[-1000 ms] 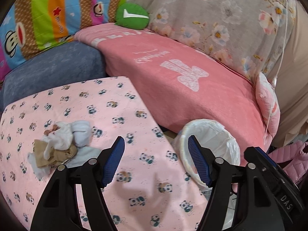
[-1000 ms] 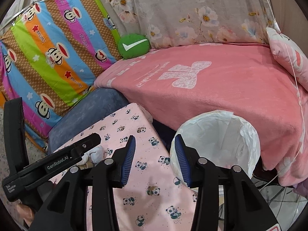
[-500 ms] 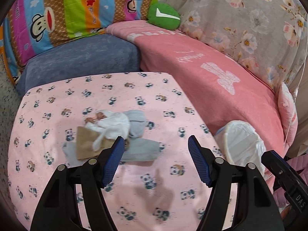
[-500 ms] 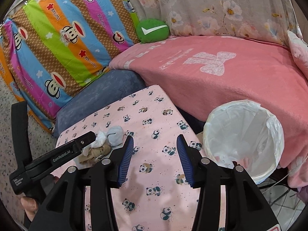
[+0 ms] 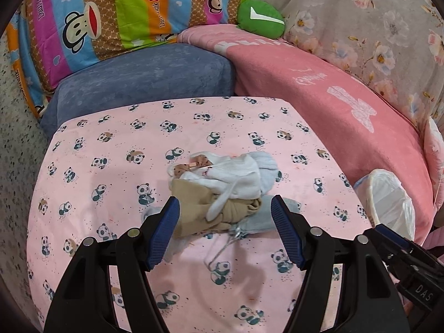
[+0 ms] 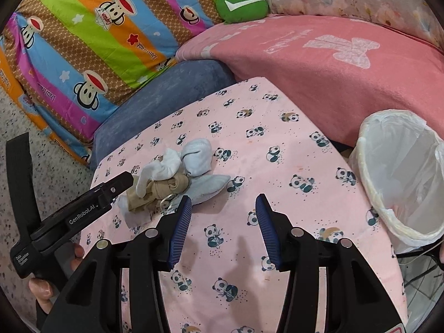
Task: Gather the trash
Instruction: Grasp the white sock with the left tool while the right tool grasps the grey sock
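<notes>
A heap of white, tan and pale grey socks and rags (image 5: 224, 191) lies on the pink panda-print table (image 5: 111, 152). My left gripper (image 5: 224, 216) is open, its jaws on either side of the heap's near edge, just above it. The heap also shows in the right wrist view (image 6: 177, 177), left of my right gripper (image 6: 223, 211), which is open and empty over the bare cloth. A bin lined with a white bag (image 6: 402, 172) stands at the table's right edge; it shows in the left wrist view (image 5: 388, 202) too.
A blue cushion (image 5: 144, 75) sits behind the table. A pink blanket (image 5: 319, 88) covers the sofa at the right, with a green pillow (image 5: 260, 19) and a striped monkey-print cover (image 5: 97, 14) behind. Speckled floor (image 6: 16, 127) lies to the left.
Both grippers have swung left from the bin toward the heap. The left gripper has closed in until its jaws straddle the heap. Both stay open.
</notes>
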`<state>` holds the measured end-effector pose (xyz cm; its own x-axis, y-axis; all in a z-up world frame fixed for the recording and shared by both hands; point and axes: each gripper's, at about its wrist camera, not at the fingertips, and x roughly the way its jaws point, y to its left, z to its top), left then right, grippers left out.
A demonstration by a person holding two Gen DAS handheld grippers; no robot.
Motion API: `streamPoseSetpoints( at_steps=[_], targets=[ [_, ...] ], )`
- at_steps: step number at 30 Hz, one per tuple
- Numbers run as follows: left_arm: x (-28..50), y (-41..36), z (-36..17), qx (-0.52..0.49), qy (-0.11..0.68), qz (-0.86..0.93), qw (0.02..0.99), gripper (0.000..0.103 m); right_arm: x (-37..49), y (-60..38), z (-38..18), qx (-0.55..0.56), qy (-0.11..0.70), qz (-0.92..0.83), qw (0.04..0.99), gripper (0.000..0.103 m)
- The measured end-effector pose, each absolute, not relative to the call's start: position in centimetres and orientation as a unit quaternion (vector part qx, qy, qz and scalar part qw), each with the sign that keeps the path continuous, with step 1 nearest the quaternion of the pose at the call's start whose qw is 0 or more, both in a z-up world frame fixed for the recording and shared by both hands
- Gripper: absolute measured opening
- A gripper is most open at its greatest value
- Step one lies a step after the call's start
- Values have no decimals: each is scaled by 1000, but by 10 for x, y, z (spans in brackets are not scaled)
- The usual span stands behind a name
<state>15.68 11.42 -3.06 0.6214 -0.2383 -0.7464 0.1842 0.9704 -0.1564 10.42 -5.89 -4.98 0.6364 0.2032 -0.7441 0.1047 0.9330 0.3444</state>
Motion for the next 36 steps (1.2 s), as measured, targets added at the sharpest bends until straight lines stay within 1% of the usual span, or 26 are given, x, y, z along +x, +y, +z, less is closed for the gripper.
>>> streamPoseSetpoints(
  at_steps=[11, 13, 15, 16, 18, 19, 20, 22, 23, 24, 26, 27, 29, 36],
  targets=[
    [181, 106, -49, -23, 426, -145, 893, 63, 146, -37, -91, 197, 469, 47, 860, 50],
    [185, 104, -52, -25, 430, -152, 889, 58, 152, -34, -97, 200, 472, 56, 857, 50],
    [188, 103, -54, -27, 434, -156, 887, 49, 157, -32, -102, 199, 476, 60, 855, 50],
    [189, 102, -56, -29, 437, -160, 885, 47, 160, -31, -105, 200, 479, 62, 853, 50],
    [191, 101, -58, -31, 440, -166, 882, 35, 165, -29, -110, 206, 482, 66, 849, 50],
    [191, 100, -59, -33, 440, -169, 881, 32, 167, -28, -113, 209, 484, 68, 847, 50],
    [191, 100, -59, -34, 440, -172, 880, 27, 168, -27, -115, 210, 487, 71, 845, 47],
    [191, 99, -59, -35, 440, -174, 880, 22, 171, -24, -120, 212, 493, 76, 840, 36],
    [190, 100, -59, -36, 438, -175, 881, 18, 172, -24, -121, 214, 495, 78, 839, 27],
    [189, 99, -59, -36, 438, -176, 881, 16, 172, -24, -122, 218, 496, 80, 837, 18],
    [188, 100, -56, -38, 436, -176, 882, 14, 172, -24, -123, 220, 495, 80, 837, 9],
    [187, 99, -55, -39, 435, -176, 882, 14, 171, -25, -122, 220, 493, 79, 838, 6],
    [185, 99, -51, -41, 432, -176, 883, 11, 168, -25, -120, 218, 487, 80, 842, 5],
    [176, 98, -30, -53, 420, -177, 889, 10, 154, -34, -94, 209, 451, 78, 864, 4]
  ],
)
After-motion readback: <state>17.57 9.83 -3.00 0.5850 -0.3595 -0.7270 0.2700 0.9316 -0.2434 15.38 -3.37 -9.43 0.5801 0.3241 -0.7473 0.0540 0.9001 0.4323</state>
